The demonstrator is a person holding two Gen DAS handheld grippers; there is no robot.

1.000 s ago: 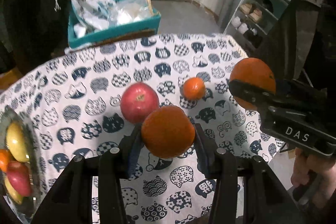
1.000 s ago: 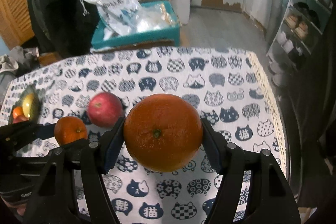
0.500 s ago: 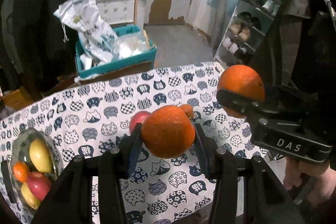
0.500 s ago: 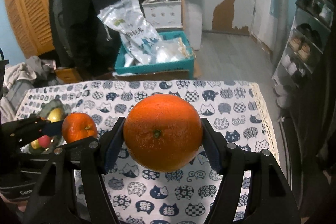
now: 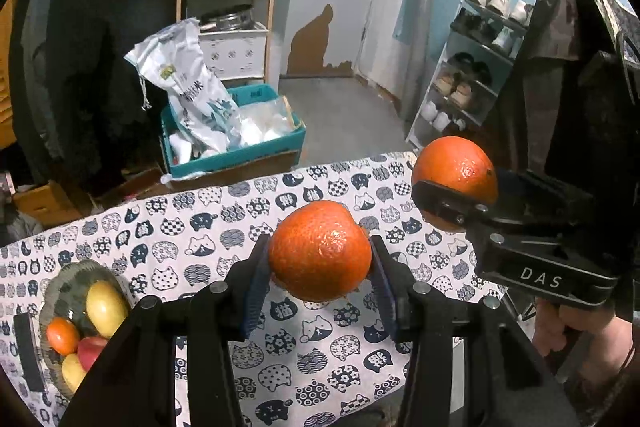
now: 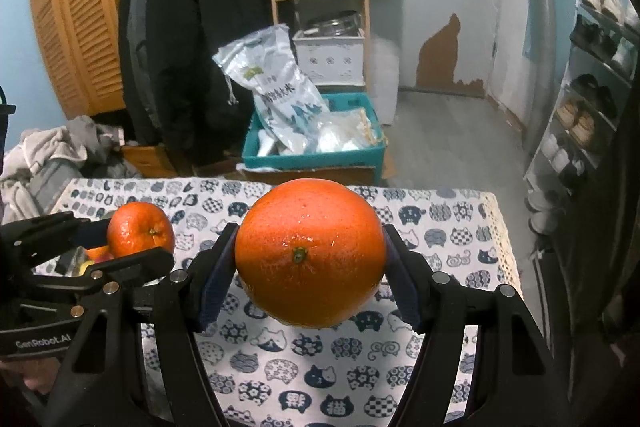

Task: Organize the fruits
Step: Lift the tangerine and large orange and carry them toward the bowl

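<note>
- The small orange sits squeezed between my left gripper pads, held at its widest girth, in the air above the cat-print tablecloth.
- The large orange is clamped the same way in my right gripper, stem end facing the camera, also clear of the cloth.
- Both jaws are closed on their fruit; neither is empty.
- I judge the oranges firm but yielding: the peel is dimpled and glossy, so a round, slightly slick body could roll out if the pads sit off the equator.
- The large one looks noticeably heavier; I would keep the pads across its middle and avoid tilting.
- The glass bowl, already holding a pear, an apple and a small orange, sits at the left of the table, so set fruit in gently, not dropped.
</note>
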